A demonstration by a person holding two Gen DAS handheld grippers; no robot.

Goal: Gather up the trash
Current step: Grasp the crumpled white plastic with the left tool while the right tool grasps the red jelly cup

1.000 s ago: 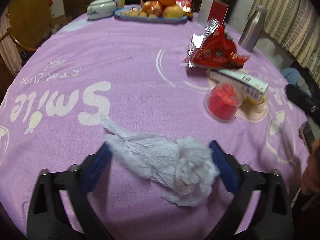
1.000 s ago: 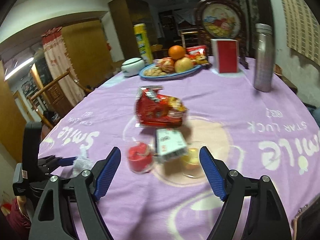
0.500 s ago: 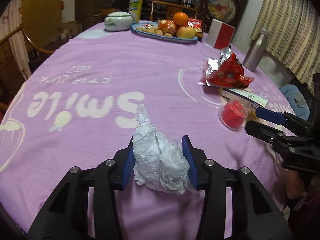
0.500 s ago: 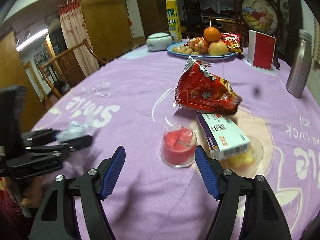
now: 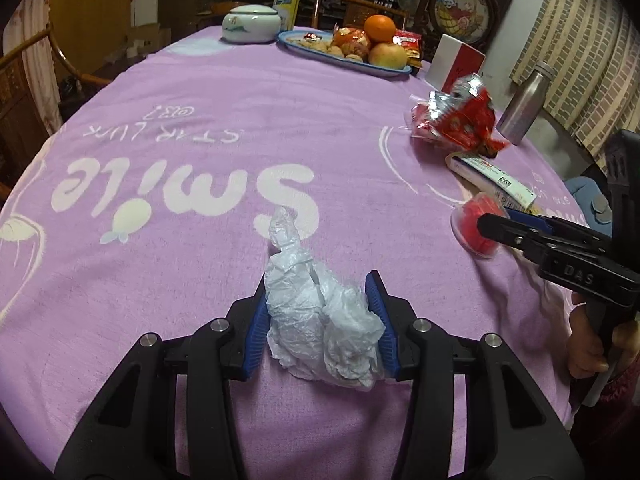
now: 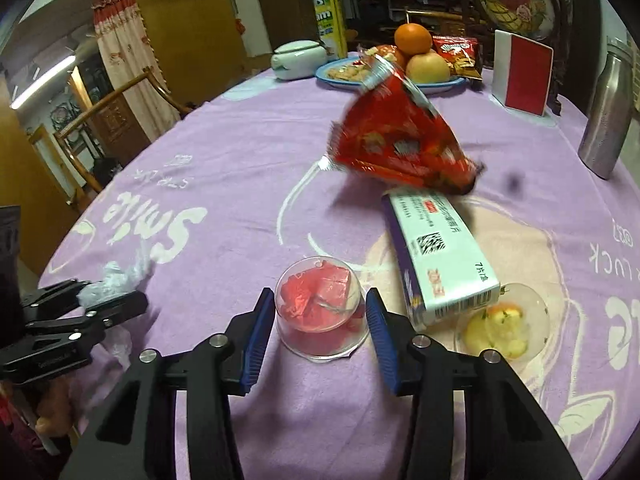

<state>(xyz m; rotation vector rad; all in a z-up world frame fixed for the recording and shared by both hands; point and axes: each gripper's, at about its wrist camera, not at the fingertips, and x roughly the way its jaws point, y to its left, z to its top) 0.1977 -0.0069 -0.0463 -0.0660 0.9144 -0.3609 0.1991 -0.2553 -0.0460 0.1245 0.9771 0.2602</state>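
Left wrist view: left tongs (image 5: 320, 322) clamped on a crumpled white plastic bag (image 5: 318, 322), both blue pads pressed into it, bag low over the purple desk (image 5: 200, 80). Right wrist view: right tongs (image 6: 320, 322) part open — straddling a clear cup of red scraps (image 6: 322, 314), pads just beside its wall, contact not discernible. White carton (image 6: 436, 260) beside it.

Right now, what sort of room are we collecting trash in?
Most likely a home dining room: a round table under a purple "Smile" tablecloth, a blue plate of fruit and snacks, wooden chairs, and a framed round picture behind.
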